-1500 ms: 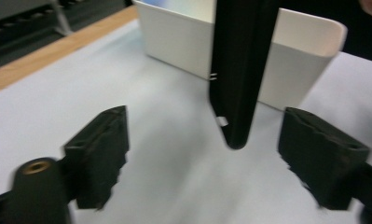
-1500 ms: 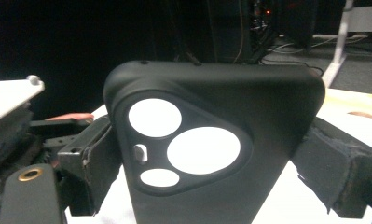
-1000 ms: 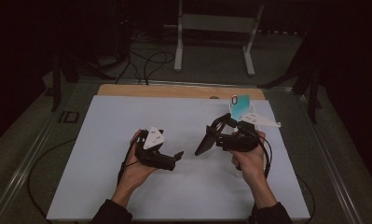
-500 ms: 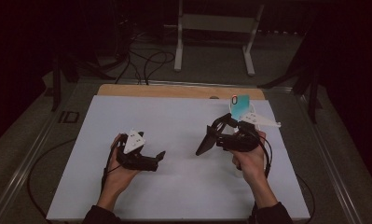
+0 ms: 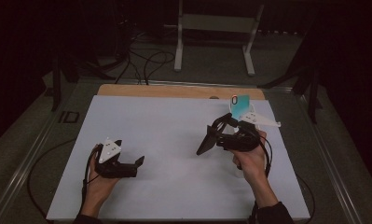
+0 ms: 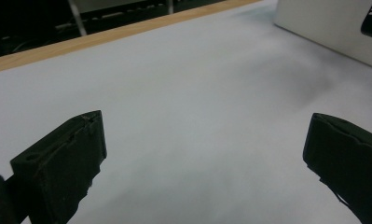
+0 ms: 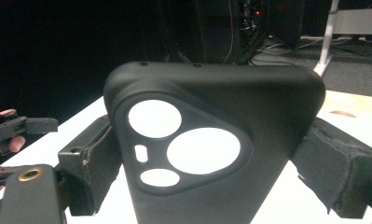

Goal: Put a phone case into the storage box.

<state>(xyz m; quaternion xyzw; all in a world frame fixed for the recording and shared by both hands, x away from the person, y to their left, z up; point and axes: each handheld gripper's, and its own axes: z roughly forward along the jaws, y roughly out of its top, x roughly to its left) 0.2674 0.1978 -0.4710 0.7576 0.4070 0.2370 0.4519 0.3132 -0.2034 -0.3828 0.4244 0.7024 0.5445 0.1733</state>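
Observation:
A black phone case (image 7: 211, 140) with a three-cornered camera cutout stands upright between the two jaws of my right gripper (image 7: 211, 163), which is shut on its sides. In the high view this case (image 5: 206, 142) hangs tilted above the white table top, right of centre, in front of the right gripper (image 5: 222, 134). My left gripper (image 5: 136, 163) lies low at the near left, about a hand's width from the case. Its jaws (image 6: 204, 158) stand wide apart over bare white surface with nothing between them.
A teal phone case (image 5: 240, 105) stands at the back right, just behind my right gripper. The white table top (image 5: 165, 121) ends in a wooden strip (image 5: 174, 91) at the far edge. A pale flat-sided object (image 6: 333, 28) shows beyond the left jaws.
My left gripper has drawn away from the right one, moving left and toward the near edge. The right gripper has stayed in place with the black case.

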